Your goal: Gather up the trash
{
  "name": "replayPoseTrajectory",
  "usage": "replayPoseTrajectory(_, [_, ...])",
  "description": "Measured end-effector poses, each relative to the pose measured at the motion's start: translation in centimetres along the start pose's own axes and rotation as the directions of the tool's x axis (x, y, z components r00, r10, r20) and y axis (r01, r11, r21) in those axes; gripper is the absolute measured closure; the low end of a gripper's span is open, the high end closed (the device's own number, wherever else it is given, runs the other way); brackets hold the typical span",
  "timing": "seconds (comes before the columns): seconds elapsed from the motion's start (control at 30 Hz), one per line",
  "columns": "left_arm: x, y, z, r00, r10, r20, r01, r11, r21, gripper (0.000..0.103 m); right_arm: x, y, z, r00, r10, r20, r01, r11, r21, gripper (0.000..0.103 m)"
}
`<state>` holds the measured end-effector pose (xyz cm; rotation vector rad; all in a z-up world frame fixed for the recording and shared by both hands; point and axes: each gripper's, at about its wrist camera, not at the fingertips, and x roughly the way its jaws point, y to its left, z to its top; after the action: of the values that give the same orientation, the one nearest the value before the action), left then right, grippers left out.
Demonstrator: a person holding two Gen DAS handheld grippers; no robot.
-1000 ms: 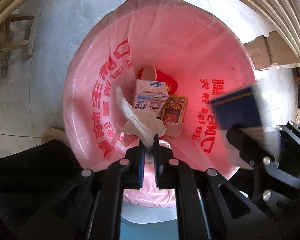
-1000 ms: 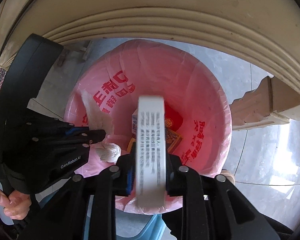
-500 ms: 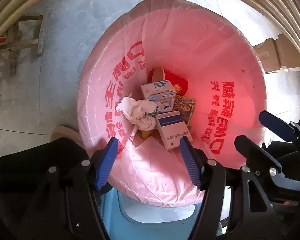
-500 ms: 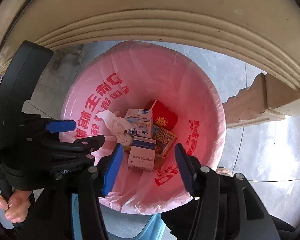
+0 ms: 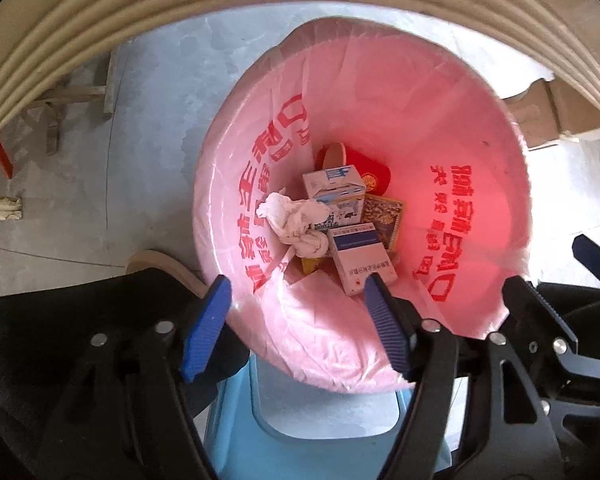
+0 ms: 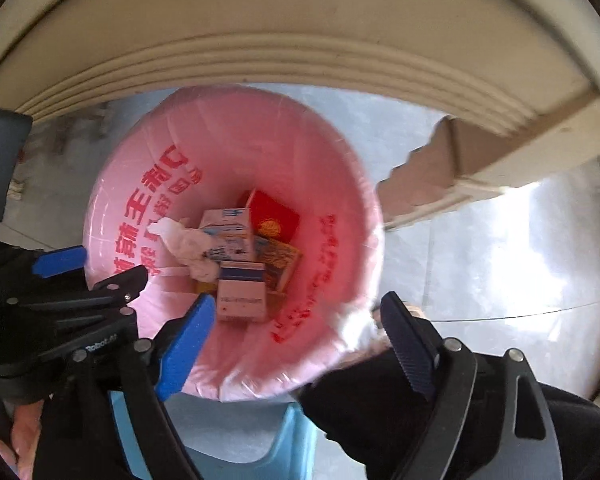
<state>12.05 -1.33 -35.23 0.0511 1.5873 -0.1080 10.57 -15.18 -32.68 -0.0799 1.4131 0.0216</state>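
Now we hold both hand-held grippers, left (image 5: 296, 324) and right (image 6: 296, 340), spread apart and empty above the bin (image 5: 236, 184). Tissue (image 5: 296, 220) and box (image 5: 360, 260) lie inside. Withdraw straight upward, clear of the liner.

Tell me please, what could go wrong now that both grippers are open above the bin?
1. The right gripper hangs close to the pink bag rim; moving away it may snag the thin plastic.
2. The tissue lies loose on top and might blow out.
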Motion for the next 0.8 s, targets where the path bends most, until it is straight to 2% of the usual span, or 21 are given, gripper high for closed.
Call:
replayPoseTrajectory(0.1, [-2.2,-0.4,-0.9,0.996,0.044,0.080,-0.046,0.999,0.025,0.034,-2.3,0.4,-1.2,0.995,-0.047,0.084,0.047,0.999,0.003,0.019])
replayPoseTrajectory(0.17, [-4.2,-0.5,-1.6,0.988,0.064,0.144,-0.069,0.997,0.031,0.034,-3.7,0.1,-1.8,0.992,-0.065,0.106,0.062,0.998,0.030,0.017])
replayPoseTrajectory(0.27, [-7.2,-0.6,-2.5,0.980,0.049,0.192,-0.054,0.998,0.023,0.034,-6.2,-0.9,-2.8,0.991,-0.013,0.134,0.000,0.995,0.098,0.017])
replayPoseTrajectory(0.33, [-9.5,-0.6,-3.1,0.972,0.032,0.235,-0.038,0.999,0.020,0.031,-8.7,-1.4,-3.4,0.980,0.031,0.195,-0.056,0.991,0.120,0.017])
replayPoseTrajectory(0.4, [-12.7,-0.8,-4.0,0.951,0.025,0.307,-0.033,0.999,0.020,0.027,-11.4,-1.6,-4.0,0.963,0.021,0.269,-0.057,0.990,0.129,0.015])
replayPoseTrajectory(0.47, [-15.7,-1.1,-4.8,0.923,0.024,0.383,-0.036,0.999,0.025,0.024,-15.0,-1.8,-4.7,0.932,-0.009,0.363,-0.041,0.991,0.131,0.013])
replayPoseTrajectory(0.53, [-19.5,-1.5,-5.9,0.877,0.031,0.480,-0.047,0.999,0.023,0.021,-18.3,-1.8,-5.4,0.894,-0.030,0.448,-0.034,0.990,0.135,0.010])
replayPoseTrajectory(0.6, [-22.4,-1.8,-6.8,0.838,0.025,0.545,-0.043,0.999,0.021,0.019,-21.5,-1.6,-6.0,0.847,-0.041,0.529,-0.039,0.989,0.140,0.007])
replayPoseTrajectory(0.63, [-23.8,-1.8,-7.4,0.818,0.024,0.574,-0.041,0.999,0.017,0.018,-23.7,-1.5,-6.5,0.812,-0.052,0.581,-0.036,0.990,0.139,0.007])
replayPoseTrajectory(0.67, [-25.6,-1.9,-8.1,0.792,0.025,0.610,-0.040,0.999,0.010,0.017,-25.9,-1.2,-7.2,0.770,-0.073,0.634,-0.022,0.990,0.140,0.007])
replayPoseTrajectory(0.7, [-27.4,-1.9,-8.9,0.763,0.026,0.646,-0.037,0.999,0.004,0.015,-27.1,-1.0,-7.5,0.746,-0.086,0.660,-0.012,0.990,0.143,0.007])
replayPoseTrajectory(0.73, [-28.5,-1.9,-9.4,0.746,0.025,0.665,-0.034,0.999,0.000,0.014,-29.2,-0.7,-8.2,0.704,-0.108,0.702,0.004,0.989,0.148,0.007])
replayPoseTrajectory(0.8, [-31.6,-1.7,-10.9,0.694,0.027,0.720,-0.025,1.000,-0.014,0.011,-32.0,-0.6,-9.4,0.650,-0.121,0.750,0.011,0.989,0.150,0.007])
